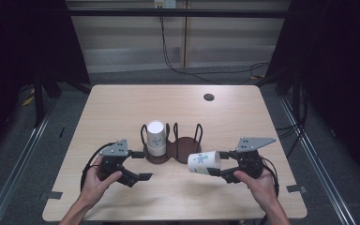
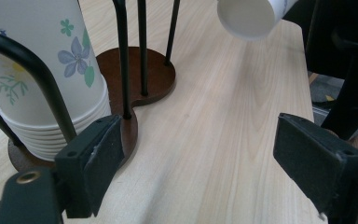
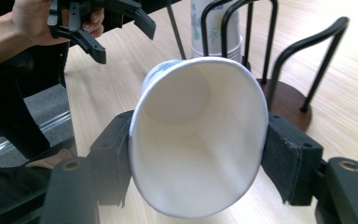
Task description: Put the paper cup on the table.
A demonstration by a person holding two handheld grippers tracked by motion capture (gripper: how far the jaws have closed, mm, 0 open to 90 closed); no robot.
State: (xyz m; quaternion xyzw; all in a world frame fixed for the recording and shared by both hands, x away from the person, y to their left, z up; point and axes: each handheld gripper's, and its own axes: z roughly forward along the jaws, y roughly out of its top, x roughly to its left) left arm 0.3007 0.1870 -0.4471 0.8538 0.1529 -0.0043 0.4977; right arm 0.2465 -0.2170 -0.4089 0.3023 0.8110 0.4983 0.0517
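Note:
A stack of flower-printed paper cups (image 1: pixel 156 138) stands upside down in the left bay of a wire cup holder with a dark wooden base (image 1: pixel 185 149); its right bay holds nothing. My right gripper (image 1: pixel 215 163) is shut on a single paper cup (image 3: pixel 196 140), held on its side just above the table, its mouth facing the gripper camera and squeezed a little oval between the pads. My left gripper (image 1: pixel 143 165) is open, nothing between its jaws, just in front of the stack (image 2: pixel 42 70). The held cup (image 2: pixel 251 16) hangs beyond it.
The light wooden table (image 1: pixel 122 103) has a round cable hole (image 1: pixel 209 97) at the back right. The holder's black wire hoops (image 3: pixel 307 56) rise close behind the held cup. Dark curtains and floor rails flank the table.

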